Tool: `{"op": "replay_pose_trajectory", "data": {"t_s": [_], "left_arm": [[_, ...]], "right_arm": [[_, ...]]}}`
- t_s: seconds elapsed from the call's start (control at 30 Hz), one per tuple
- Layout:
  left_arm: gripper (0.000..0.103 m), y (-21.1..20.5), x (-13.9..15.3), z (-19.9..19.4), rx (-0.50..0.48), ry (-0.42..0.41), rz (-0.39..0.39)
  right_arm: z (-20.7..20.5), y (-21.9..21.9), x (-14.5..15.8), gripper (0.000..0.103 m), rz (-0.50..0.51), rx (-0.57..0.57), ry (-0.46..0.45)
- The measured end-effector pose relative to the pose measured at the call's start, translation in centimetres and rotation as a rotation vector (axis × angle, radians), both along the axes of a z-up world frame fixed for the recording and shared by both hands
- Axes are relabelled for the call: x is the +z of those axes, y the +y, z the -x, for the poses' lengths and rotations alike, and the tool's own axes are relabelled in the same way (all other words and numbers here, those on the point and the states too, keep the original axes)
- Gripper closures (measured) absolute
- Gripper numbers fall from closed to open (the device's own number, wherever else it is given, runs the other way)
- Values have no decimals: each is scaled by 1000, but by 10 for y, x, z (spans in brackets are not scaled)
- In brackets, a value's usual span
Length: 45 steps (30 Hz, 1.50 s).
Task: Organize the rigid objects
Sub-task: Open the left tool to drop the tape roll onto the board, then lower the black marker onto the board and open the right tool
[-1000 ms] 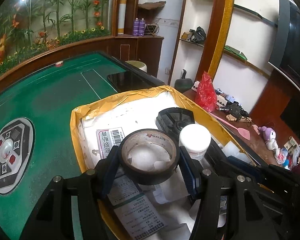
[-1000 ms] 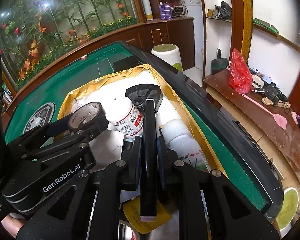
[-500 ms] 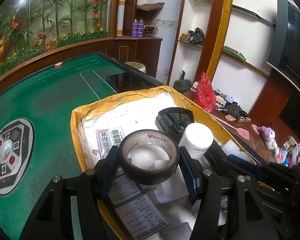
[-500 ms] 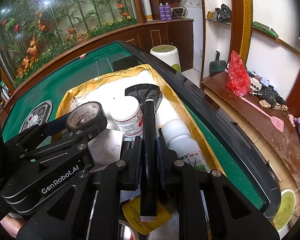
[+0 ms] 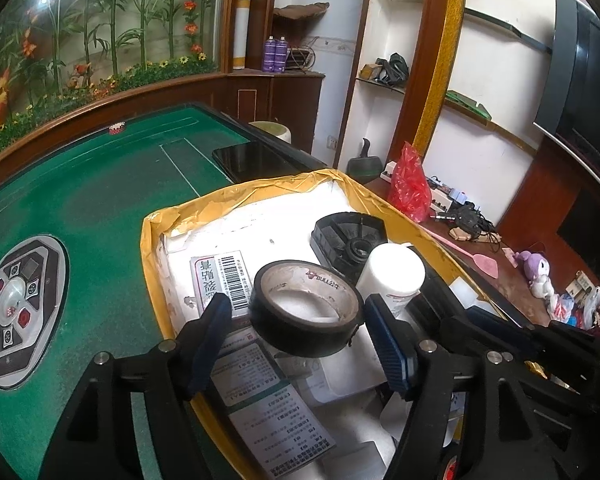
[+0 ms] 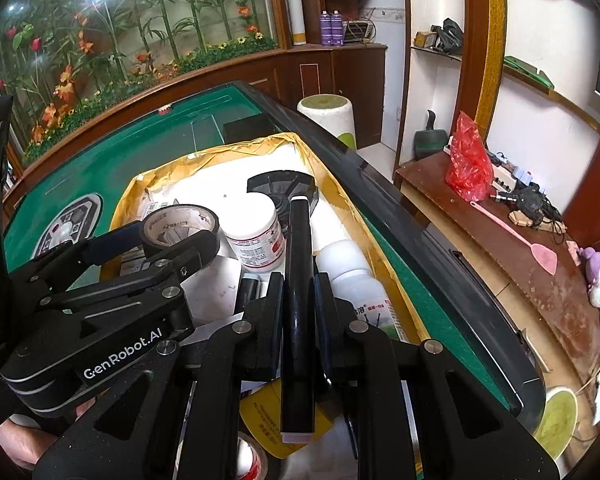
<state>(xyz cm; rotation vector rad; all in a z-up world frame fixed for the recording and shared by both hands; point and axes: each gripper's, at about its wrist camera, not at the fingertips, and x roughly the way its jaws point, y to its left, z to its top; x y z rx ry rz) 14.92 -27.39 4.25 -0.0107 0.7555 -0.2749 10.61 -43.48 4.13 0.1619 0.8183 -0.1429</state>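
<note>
The right gripper (image 6: 298, 300) pinches a long black bar (image 6: 296, 304) between its fingers, over the box (image 5: 160, 280) on the green bench (image 5: 80, 208). The left gripper (image 5: 300, 320) has just been spreading; the tape roll (image 5: 306, 312) sits between its fingers, gaps showing. Beyond stands a white bottle (image 5: 392, 272).

— Underneath everything?
— Green felt table (image 5: 80, 216) with white lines, dark glossy rim along the right edge, round control panel (image 5: 16, 304) set into the middle

— Directly on the felt?
— White box with yellow-taped rim (image 5: 150, 264) near the right edge, a dark flat slab (image 5: 252, 158) just beyond its far corner, a small red-and-white piece (image 5: 115, 129) well apart at the far edge

— Same from the right wrist?
— Same box rim (image 6: 120, 216), same felt (image 6: 112, 156)
</note>
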Motion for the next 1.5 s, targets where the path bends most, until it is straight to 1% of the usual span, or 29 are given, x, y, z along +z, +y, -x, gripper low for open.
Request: {"op": "replay_pose_trajectory", "data": {"t_s": [0.4, 0.97, 1.0, 1.1, 1.33, 1.43, 1.5], "left_arm": [[31, 1, -2, 3, -2, -4, -10], [31, 0, 9, 35, -22, -73, -57], [30, 1, 9, 38, -24, -76, -58], [24, 6, 10, 47, -19, -82, -51], [24, 24, 12, 67, 6, -88, -47], [23, 39, 7, 81, 32, -88, -66], [22, 48, 4, 88, 43, -94, -62]], "right_arm": [[5, 4, 4, 88, 4, 3, -2], [31, 10, 18, 88, 9, -2, -26], [35, 11, 18, 88, 10, -3, -26], [45, 13, 18, 88, 7, -3, -32], [67, 21, 13, 88, -2, -14, -37], [77, 21, 14, 88, -19, -38, -58], [83, 23, 13, 88, -16, -48, -70]]}}
